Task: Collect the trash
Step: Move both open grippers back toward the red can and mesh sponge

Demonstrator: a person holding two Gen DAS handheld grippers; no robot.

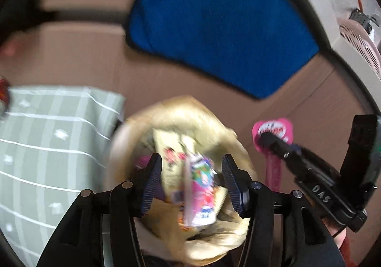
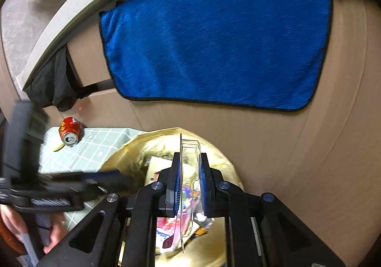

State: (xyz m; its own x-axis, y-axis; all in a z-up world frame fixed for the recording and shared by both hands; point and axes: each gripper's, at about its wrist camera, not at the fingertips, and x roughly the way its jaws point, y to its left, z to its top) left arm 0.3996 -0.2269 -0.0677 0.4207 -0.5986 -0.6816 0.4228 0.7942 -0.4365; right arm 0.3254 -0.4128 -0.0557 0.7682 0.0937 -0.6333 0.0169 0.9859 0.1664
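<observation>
Brown cardboard (image 2: 273,147) backs a blue towel (image 2: 214,40). Left gripper (image 1: 191,177), jaws apart, hovers over the blurred gold trash bag (image 1: 202,119). Right gripper (image 2: 189,186) clamps a clear plastic blister pack (image 2: 188,155), partly hidden, above it.

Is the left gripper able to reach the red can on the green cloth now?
Probably yes. The left gripper is open and empty above the gold bag, and the red can lies uncovered on the green checked cloth with nothing between them.
</observation>
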